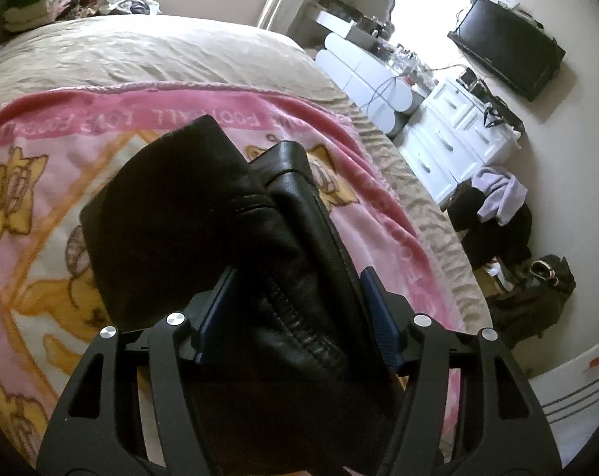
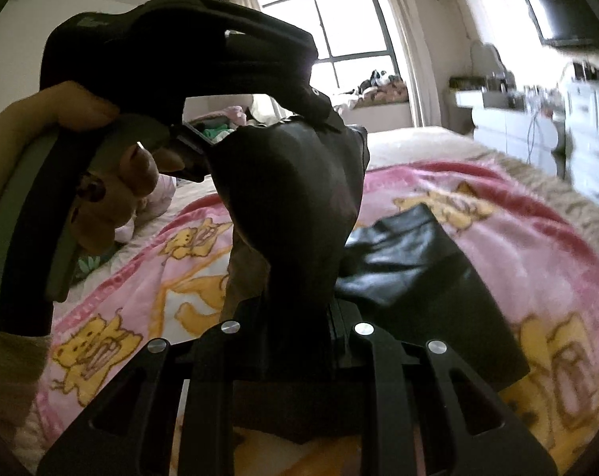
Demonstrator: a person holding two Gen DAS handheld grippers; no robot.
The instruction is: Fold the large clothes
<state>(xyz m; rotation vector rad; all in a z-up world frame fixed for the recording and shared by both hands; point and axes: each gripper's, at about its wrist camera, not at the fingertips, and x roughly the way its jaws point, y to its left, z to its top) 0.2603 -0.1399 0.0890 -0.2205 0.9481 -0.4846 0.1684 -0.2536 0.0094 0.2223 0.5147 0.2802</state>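
- On the bed point(image 1: 148, 55), over a beige cover, a pink blanket point(image 1: 41, 214) with yellow cartoon figures lies spread, and the black leather garment point(image 1: 204, 214) is above it.
- From the left wrist view, the left tongs point(image 1: 295, 297) have their blue pads point(image 1: 372, 297) on both sides of a thick bunch of this garment. The leather fills the gap between them, but a narrow space seems to stay at the right pad, so the tongs look released and not clenched (the blur makes the left pad hard to judge).
- Part of the garment hangs forward from the left tongs, with a seam and a ribbed edge visible, and its far end is over the blanket.
- From the right wrist view, the right tongs point(image 2: 299, 309) are clenched tight on a narrow fold of the same garment point(image 2: 295, 182), which rises up from them like a dark column.
- At the top of this column the left tongs point(image 2: 323, 109) meet the cloth, and a hand point(image 2: 112, 190) holds their grey-green handle.
- Another part of the garment point(image 2: 414, 254), shiny and flat, lies on the blanket point(image 2: 517, 246) just to the right of the right tongs.
- Beside the bed stands a white dresser point(image 1: 454, 139), a dark screen point(image 1: 509, 43) hangs on the wall, and a heap of clothes point(image 1: 494, 214) lies on the floor.
- Behind the bed a large window point(image 2: 339, 23) gives bright light.
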